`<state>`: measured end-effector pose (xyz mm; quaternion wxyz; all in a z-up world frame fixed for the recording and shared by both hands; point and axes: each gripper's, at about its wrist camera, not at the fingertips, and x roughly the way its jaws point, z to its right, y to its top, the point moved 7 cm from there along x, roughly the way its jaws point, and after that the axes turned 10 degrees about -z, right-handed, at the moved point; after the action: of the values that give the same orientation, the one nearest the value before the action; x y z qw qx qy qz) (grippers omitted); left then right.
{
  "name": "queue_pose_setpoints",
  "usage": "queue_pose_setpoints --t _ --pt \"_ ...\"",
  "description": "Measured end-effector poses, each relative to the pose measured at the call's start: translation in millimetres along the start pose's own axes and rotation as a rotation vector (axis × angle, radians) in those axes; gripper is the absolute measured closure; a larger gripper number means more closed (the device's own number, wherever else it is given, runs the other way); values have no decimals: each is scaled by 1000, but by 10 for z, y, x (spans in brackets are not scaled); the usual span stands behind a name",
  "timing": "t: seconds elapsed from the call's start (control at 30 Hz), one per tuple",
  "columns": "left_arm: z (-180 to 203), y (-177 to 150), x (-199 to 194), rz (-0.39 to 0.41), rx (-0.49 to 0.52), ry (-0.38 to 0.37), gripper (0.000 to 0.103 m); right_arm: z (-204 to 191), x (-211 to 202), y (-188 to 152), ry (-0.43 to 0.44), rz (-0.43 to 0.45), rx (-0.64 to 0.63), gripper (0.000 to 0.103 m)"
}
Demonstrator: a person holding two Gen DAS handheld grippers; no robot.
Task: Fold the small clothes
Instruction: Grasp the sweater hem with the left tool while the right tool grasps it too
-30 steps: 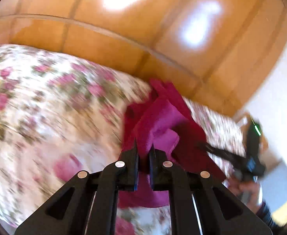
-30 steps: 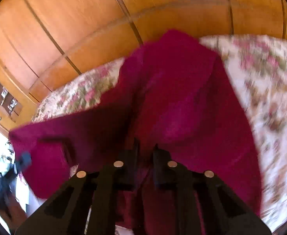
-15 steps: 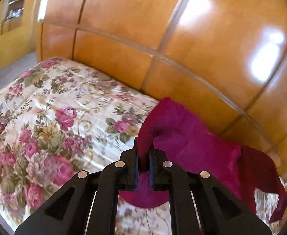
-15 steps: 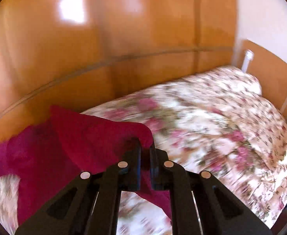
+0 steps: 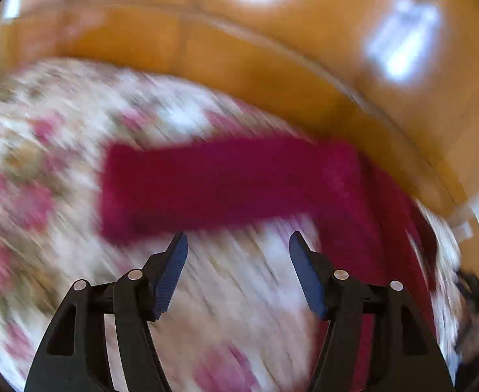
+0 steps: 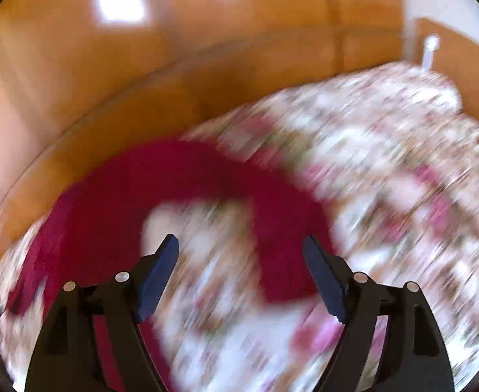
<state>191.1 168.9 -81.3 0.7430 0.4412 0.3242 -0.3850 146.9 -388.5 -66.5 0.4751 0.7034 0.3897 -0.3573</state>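
Observation:
A dark magenta garment lies spread on the floral bedspread, both blurred by motion. One long strip of it runs across just beyond my left gripper, whose jaws are opening with nothing between them. In the right wrist view the same garment curves around a patch of bedspread. My right gripper hangs over that patch, its jaws opening and empty, the cloth lying past both fingertips.
A glossy wooden wardrobe wall rises right behind the bed. A wooden headboard and a pillow hump stand at the far right. The other gripper and a hand show at the right edge of the left wrist view.
Both grippers were shut on the magenta garment and have let go; their jaws now stand apart. The cloth has dropped flat onto the bedspread, and both hands have pulled back from it.

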Motion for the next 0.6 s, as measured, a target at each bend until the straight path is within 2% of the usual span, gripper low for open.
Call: queue_pose_setpoints --t 0.03,0.13,0.23,0.3,0.33,0.37,0.4,0.43,0.47,0.6 --pt "151 -248 101 -54 30 -68 40 -106 64 -194 28 -45 -19 24" --pt "471 -757 278 -161 58 -196 40 -380 278 -744 78 -161 -87 30" --pt "684 -1066 378 -196 96 -229 42 -551 428 -1094 113 -229 -132 43" --pt "776 -1220 498 -232 107 -223 51 -609 468 -1178 90 -228 -157 49" --pt "814 -1272 539 -240 108 -210 59 -630 470 -1198 50 -218 -179 62" --pt "868 -1304 552 -230 125 -195 75 -644 461 -1201 44 -215 -188 73" --pt "899 -1310 552 -227 142 -195 86 -665 434 -1192 69 -220 -188 96" --pt "919 -1307 540 -223 147 -190 93 -683 367 -1172 66 -206 -197 96" --pt "934 -1285 479 -209 143 -193 95 -708 293 -1154 53 -186 -221 96" --pt "919 -1109 100 -122 149 -228 96 -747 -223 -1046 57 -80 -270 96"
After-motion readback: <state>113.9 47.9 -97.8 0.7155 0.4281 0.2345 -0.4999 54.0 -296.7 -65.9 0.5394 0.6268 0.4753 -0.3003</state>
